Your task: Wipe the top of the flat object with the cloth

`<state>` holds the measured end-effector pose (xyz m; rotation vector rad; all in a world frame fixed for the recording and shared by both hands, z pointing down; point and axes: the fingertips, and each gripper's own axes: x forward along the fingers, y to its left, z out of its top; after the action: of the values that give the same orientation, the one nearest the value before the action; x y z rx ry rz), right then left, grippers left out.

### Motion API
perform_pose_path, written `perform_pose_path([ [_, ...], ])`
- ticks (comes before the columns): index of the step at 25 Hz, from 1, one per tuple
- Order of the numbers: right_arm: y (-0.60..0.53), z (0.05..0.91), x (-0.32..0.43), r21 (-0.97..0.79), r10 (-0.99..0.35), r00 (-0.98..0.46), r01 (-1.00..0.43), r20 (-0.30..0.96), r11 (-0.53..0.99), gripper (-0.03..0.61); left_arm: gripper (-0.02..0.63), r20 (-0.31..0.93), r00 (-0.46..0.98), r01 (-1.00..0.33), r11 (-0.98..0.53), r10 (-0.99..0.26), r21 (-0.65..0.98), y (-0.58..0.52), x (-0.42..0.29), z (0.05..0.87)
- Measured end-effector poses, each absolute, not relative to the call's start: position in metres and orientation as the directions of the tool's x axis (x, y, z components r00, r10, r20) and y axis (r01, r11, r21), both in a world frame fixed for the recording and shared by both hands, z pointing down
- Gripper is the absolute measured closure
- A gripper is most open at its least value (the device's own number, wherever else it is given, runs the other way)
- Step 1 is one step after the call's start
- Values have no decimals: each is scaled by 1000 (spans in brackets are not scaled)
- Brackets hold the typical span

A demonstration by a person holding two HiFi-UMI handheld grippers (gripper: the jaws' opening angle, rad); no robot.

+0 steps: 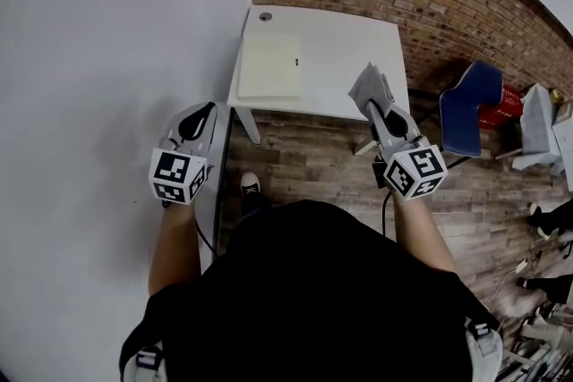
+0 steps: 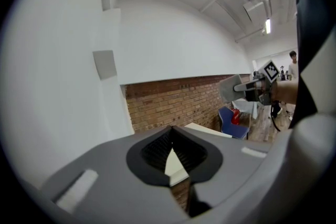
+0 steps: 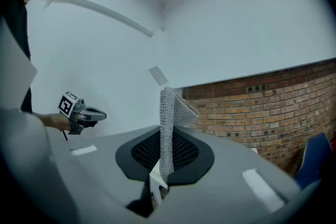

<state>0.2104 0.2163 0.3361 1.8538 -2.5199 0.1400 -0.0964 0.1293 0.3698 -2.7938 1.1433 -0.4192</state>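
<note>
Ahead, a pale, smooth, rectangular flat object (image 1: pixel 269 67) lies on the left half of the white desk (image 1: pixel 358 36), its long axis pointing away. It sits forward-left of the right tongs (image 1: pixel 376 103), which pinch a grey knitted cloth (image 1: pixel 369 83). The left tongs (image 1: pixel 204 114), pressed together and empty, hang off the desk's left corner.

A white table (image 1: pixel 345 58) on the wooden floor (image 1: pixel 304 161) carries 1 flat cream object (image 1: pixel 269 67).
</note>
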Motion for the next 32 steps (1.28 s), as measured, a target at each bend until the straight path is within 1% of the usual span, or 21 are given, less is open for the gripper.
perform_pose_path([
  [22,183,346,213,-76,-959,-270,-962,83,264,569,612,234,710,-644,-747,-664,-165,88,-86,384],
  [32,157,350,204,-76,-958,-270,-962,94,264,569,612,238,711,-645,-749,-662,-155,61,-94,389],
])
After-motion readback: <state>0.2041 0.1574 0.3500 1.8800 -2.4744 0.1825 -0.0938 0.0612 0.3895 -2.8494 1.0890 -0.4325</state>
